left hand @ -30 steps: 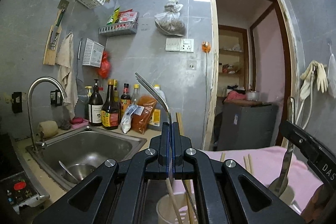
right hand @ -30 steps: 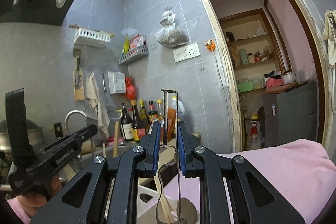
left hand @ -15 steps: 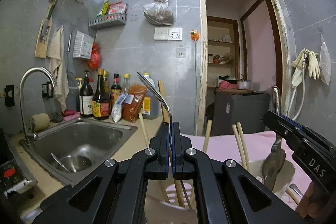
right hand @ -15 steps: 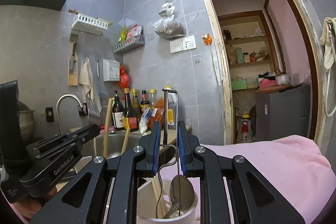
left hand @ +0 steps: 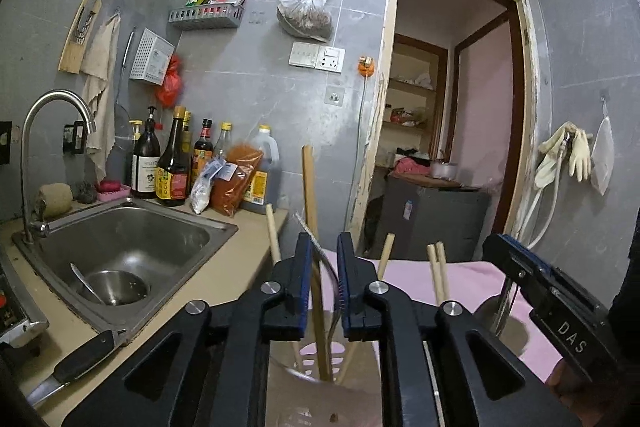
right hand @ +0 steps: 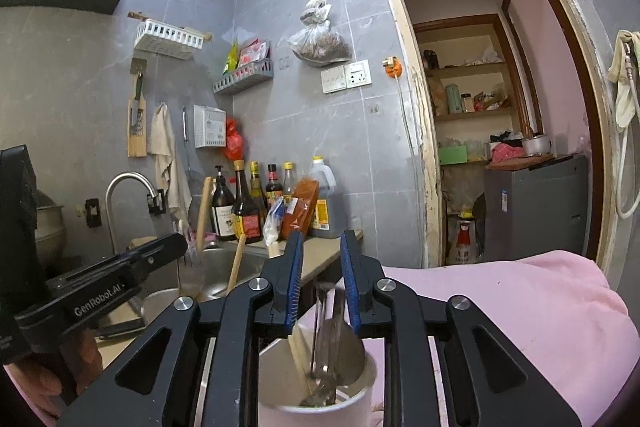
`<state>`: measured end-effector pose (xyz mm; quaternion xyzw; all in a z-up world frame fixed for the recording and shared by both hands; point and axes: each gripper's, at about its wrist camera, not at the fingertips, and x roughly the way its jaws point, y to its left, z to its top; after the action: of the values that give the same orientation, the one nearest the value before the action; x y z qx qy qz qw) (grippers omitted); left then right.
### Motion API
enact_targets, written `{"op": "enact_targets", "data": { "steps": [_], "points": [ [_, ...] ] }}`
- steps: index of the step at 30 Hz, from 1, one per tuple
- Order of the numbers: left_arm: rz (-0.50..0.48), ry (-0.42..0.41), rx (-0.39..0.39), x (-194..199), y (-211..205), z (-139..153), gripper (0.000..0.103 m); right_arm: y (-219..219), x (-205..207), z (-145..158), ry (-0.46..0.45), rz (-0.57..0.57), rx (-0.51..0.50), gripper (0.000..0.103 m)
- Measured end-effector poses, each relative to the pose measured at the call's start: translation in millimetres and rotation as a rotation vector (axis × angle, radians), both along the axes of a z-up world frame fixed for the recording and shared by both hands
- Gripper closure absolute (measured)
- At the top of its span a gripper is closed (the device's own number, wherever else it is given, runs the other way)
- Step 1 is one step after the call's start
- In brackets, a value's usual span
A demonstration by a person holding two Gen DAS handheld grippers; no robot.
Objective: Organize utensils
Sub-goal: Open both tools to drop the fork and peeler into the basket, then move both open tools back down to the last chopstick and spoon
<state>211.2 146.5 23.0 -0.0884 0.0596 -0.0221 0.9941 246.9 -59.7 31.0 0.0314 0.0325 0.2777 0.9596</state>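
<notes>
Left wrist view: left gripper [left hand: 323, 269] jaws opening, fork [left hand: 320, 259] loose between pads, untouched
Fork: tines down in utensil cup [left hand: 320, 367] with chopsticks [left hand: 310, 195]
Right gripper [right hand: 320, 285]: jaws opening, metal utensil [right hand: 324, 323] between them, free (dropped into white holder [right hand: 320, 415])
White holder: on pink cloth [right hand: 520, 307], at counter edge [left hand: 224, 279] right of sink [left hand: 124, 247]

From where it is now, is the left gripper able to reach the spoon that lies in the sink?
Probably yes. The left gripper is opening, the fork loose between its pads over the cup. The spoon lies uncovered in the bowl in the open sink, with nothing between.
</notes>
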Motion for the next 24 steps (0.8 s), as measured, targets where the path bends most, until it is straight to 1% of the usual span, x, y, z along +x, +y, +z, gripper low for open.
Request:
{"op": "enact_targets", "data": {
  "steps": [5, 7, 9, 11, 15, 17, 18, 19, 20, 22, 24],
  "points": [
    [-0.011, -0.022, 0.000, -7.5, -4.1, 13.0, 0.086, -9.6, -3.9, 10.1, -0.021, -0.011, 0.025, 0.076],
    [-0.018, -0.030, 0.010, -11.0, -9.2, 19.0, 0.080, -15.2, -5.8, 15.7, -0.031, -0.023, 0.032, 0.074],
    [-0.023, -0.037, 0.014, -13.1, -14.3, 23.0, 0.074, -22.3, -8.3, 21.1, -0.042, -0.038, 0.038, 0.069],
    [-0.035, -0.044, 0.018, -15.8, -20.4, 27.7, 0.068, -32.1, -11.4, 26.8, -0.053, -0.054, 0.045, 0.056],
    [-0.062, -0.059, 0.031, -20.3, -34.4, 36.2, 0.061, -53.6, -18.4, 36.2, -0.077, -0.092, 0.044, 0.052],
    [-0.077, -0.061, 0.038, -21.8, -42.6, 40.1, 0.056, -66.3, -22.2, 40.9, -0.083, -0.111, 0.038, 0.046],
    [-0.086, -0.062, 0.039, -22.4, -46.3, 41.8, 0.052, -72.5, -24.8, 42.7, -0.089, -0.121, 0.035, 0.043],
    [-0.095, -0.062, 0.037, -23.1, -51.7, 43.3, 0.048, -77.2, -26.9, 44.2, -0.095, -0.129, 0.031, 0.035],
    [-0.101, -0.063, 0.037, -23.7, -54.9, 44.2, 0.045, -83.6, -30.0, 46.0, -0.102, -0.138, 0.026, 0.030],
    [-0.114, -0.060, 0.036, -24.4, -64.0, 45.7, 0.035, -92.9, -33.5, 48.7, -0.108, -0.152, 0.013, 0.026],
    [-0.127, -0.055, 0.037, -24.8, -72.5, 45.9, 0.027, -102.5, -37.1, 50.9, -0.108, -0.168, -0.004, 0.022]
  ]
}}
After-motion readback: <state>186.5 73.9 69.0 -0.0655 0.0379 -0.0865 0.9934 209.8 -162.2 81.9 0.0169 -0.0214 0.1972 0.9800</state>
